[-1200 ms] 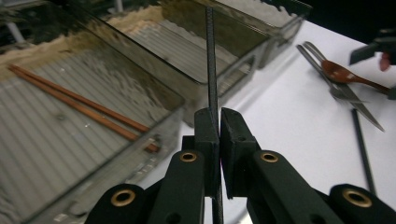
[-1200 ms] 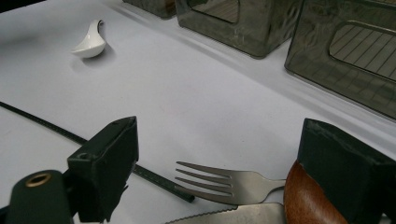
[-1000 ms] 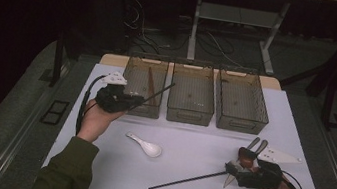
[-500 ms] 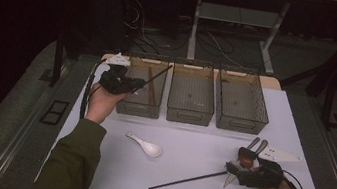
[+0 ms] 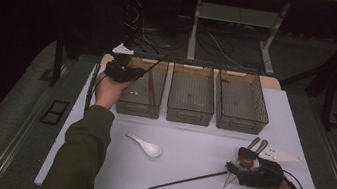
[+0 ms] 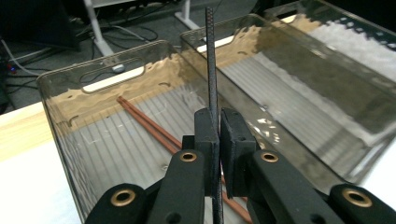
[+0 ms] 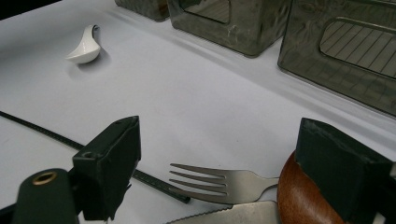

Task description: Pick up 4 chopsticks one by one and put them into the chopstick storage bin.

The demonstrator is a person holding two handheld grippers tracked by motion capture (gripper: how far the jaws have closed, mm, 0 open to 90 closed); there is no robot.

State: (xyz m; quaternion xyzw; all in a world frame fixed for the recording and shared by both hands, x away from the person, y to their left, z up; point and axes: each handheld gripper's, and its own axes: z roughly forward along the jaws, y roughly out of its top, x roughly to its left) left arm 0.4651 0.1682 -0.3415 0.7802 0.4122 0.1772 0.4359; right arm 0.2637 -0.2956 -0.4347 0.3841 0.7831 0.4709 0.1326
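Surface: white table (image 5: 195, 169), three smoky bins (image 5: 192, 94) along its far edge.
Room: dark, cables on floor.
Left gripper (image 6: 218, 135): pinching a black chopstick (image 6: 211, 60).
Right gripper (image 7: 224, 172): jaws wide, empty.

Person's wearing olive-green long sleeves (image 5: 81, 147) on both arms. Both grippers are looking matte black – the left gripper (image 6: 218, 133) showing blocky square pads and brass-ringed rivets on its arms, the right gripper (image 7: 233, 177) the same thick pads. A black cable (image 5: 90, 88) is trailing off the left one.
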